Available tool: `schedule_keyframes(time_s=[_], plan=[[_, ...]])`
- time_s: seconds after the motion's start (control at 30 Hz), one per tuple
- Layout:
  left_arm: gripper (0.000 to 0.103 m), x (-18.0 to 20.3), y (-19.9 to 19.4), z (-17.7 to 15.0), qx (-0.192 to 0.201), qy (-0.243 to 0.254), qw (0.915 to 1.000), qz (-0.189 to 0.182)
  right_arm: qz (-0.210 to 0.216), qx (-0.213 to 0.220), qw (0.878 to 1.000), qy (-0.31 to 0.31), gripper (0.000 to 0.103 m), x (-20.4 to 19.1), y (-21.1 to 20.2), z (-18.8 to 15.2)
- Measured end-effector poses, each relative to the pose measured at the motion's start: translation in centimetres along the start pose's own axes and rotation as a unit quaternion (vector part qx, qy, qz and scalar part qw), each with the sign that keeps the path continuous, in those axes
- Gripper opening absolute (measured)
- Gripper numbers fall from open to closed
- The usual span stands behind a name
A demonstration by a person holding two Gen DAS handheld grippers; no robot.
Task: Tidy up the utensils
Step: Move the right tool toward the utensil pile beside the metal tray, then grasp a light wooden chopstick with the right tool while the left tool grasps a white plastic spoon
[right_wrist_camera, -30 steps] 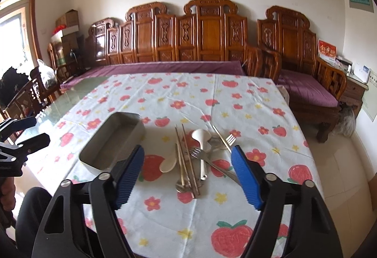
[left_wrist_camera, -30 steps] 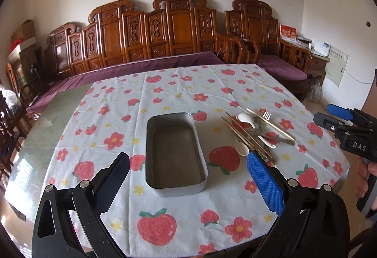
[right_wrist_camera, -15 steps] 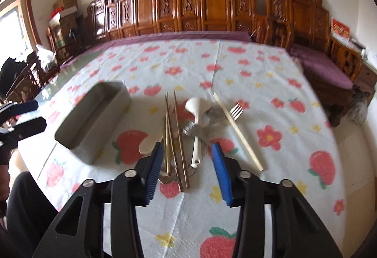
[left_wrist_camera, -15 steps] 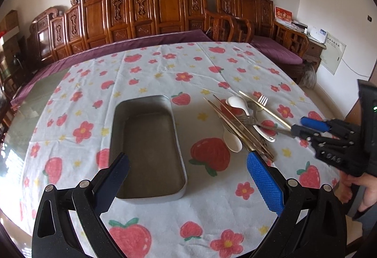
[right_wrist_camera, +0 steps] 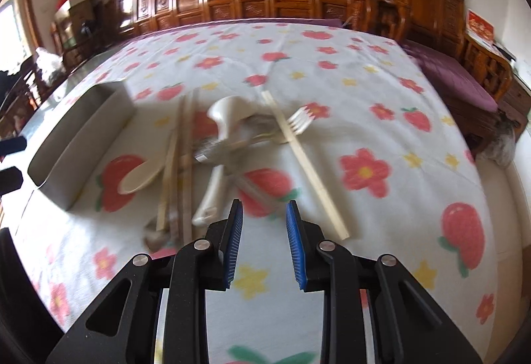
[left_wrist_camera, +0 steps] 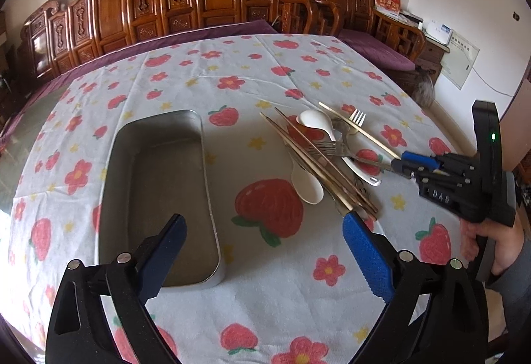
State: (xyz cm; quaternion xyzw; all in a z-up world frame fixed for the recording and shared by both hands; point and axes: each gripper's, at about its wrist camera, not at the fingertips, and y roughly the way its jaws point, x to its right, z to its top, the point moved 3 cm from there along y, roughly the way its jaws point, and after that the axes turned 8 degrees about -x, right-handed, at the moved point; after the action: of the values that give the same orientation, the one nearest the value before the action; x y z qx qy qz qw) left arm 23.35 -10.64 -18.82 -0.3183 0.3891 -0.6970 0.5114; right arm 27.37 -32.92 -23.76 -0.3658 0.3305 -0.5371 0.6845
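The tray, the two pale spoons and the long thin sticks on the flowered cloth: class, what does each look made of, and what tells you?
Tray: probably metal, dull grey with a bright rim. Pale spoons: smooth off-white, ceramic or plastic; unclear which. Sticks: tan and matte, likely wood or bamboo.

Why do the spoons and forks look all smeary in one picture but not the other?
Right wrist view: motion blur smears the utensil pile and tablecloth, while the right gripper itself stays sharp. Left wrist view: the pile and metal tray are crisp; the fisheye lens bends the table edge and darkens the corners.
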Motion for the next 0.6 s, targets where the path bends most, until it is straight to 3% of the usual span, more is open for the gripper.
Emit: schedule_keyframes(time_s=[0.23,0.4,0.47,0.6], plan=[[0.077,0.9,2.5,1.4,-0.015,0.009,0.9998,-0.002,-0.015,-0.019,0.999,-0.022,0.029,1.4,3.3,3.8],[0.075,0.7,4.5,2.2,-0.037,-0.003,0.9993,-0.011,-0.02,-0.059,0.998,-0.031,0.028,1.9,6.3,4.6],[0.073,0.6,5.2,2.5,-0.045,-0.009,0.9988,-0.017,-0.011,-0.063,0.998,-0.027,0.012,2.2,6.3,4.4],[0.066,0.7,6.4,3.0,-0.052,-0.013,0.9983,-0.022,-0.002,-0.068,0.997,-0.036,0.008,2.2,5.6,3.4]])
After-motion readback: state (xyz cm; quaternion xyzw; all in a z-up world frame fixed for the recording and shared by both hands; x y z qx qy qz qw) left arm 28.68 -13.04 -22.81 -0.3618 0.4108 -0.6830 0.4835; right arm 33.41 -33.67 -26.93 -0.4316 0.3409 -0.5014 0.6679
